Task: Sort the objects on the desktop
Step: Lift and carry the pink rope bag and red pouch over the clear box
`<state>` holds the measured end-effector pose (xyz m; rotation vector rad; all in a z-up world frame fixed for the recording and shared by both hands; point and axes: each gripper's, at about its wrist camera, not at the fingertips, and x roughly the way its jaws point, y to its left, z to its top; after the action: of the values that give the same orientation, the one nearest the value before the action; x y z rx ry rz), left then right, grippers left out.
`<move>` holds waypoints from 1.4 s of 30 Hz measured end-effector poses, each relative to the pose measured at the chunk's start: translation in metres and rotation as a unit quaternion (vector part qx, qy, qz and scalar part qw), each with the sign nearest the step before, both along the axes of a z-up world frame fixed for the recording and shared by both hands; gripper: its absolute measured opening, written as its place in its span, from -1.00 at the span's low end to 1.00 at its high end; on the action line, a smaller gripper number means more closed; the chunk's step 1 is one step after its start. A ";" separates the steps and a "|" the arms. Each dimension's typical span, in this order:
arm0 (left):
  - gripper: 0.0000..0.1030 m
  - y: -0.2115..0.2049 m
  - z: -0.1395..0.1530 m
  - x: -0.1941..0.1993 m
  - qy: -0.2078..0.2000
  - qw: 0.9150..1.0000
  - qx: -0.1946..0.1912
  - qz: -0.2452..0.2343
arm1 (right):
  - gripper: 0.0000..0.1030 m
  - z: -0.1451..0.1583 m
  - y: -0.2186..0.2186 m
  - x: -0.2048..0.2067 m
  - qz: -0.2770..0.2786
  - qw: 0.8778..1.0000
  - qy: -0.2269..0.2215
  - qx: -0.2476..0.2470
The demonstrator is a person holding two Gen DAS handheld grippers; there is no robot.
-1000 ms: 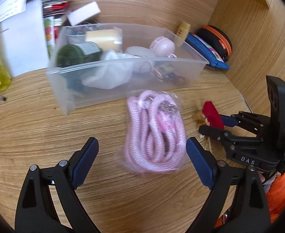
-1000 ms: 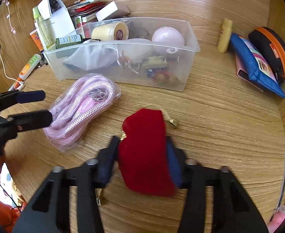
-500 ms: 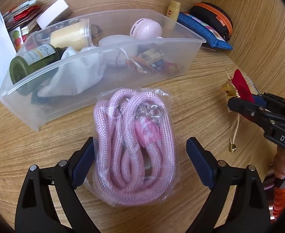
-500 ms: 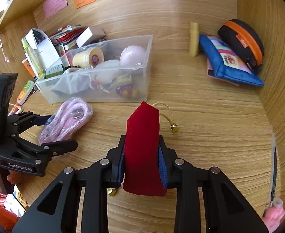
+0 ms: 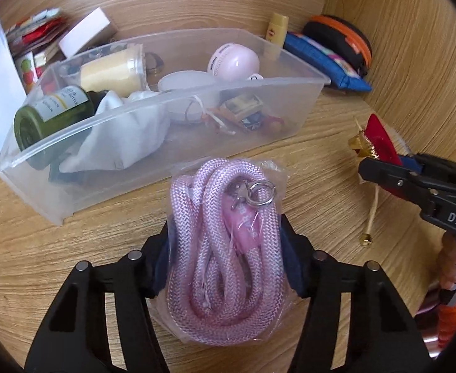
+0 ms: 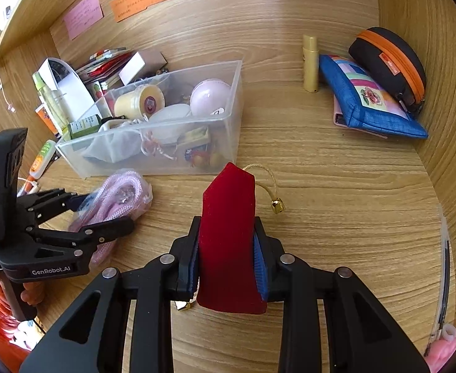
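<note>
A bag of coiled pink rope (image 5: 221, 267) with a metal clasp lies on the wooden desk just in front of the clear plastic bin (image 5: 308, 105). My left gripper (image 5: 227, 233) is closing on it, and its blue pads press the bag's two sides. In the right wrist view the same rope (image 6: 119, 199) sits between the left gripper's (image 6: 103, 213) fingers. My right gripper (image 6: 228, 233) is shut on a red velvet pouch (image 6: 229, 217) with a gold cord and holds it above the desk, right of the bin (image 6: 234, 118). The pouch (image 5: 378, 136) also shows at the left wrist view's right edge.
The bin holds a green bottle (image 5: 53, 112), a cream jar (image 5: 112, 71), a pink ball (image 5: 234, 62), white cloth and small items. A yellow tube (image 6: 310, 65), a blue pouch (image 6: 367, 102) and a black-orange case (image 6: 389, 65) lie at the back right. Boxes and papers (image 6: 72, 87) crowd the back left.
My left gripper moved in over the pink rope and its wide jaws closed onto the bag. My right gripper tightened on the red pouch and lifted it slightly.
</note>
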<state>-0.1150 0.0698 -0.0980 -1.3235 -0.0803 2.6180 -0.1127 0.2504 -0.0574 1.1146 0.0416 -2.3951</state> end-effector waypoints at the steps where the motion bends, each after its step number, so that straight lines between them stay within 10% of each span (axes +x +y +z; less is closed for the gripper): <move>1: 0.12 -0.003 0.001 0.001 0.002 1.000 0.009 0.006 | -0.50 0.001 -0.001 0.000 0.000 1.000 0.002 -0.001; 28: 0.10 -0.053 0.131 0.020 0.161 0.984 0.027 0.067 | -0.50 0.090 -0.086 -0.067 0.054 0.992 0.109 -0.035; 42: 0.10 -0.036 0.093 -0.059 0.121 0.989 0.020 0.080 | -0.48 0.041 -0.100 -0.095 0.051 0.997 0.065 -0.002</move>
<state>-0.1737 0.0334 -0.0052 -1.0150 -0.2070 2.8730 -0.2073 0.1500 -0.0161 0.9304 0.1351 -2.3730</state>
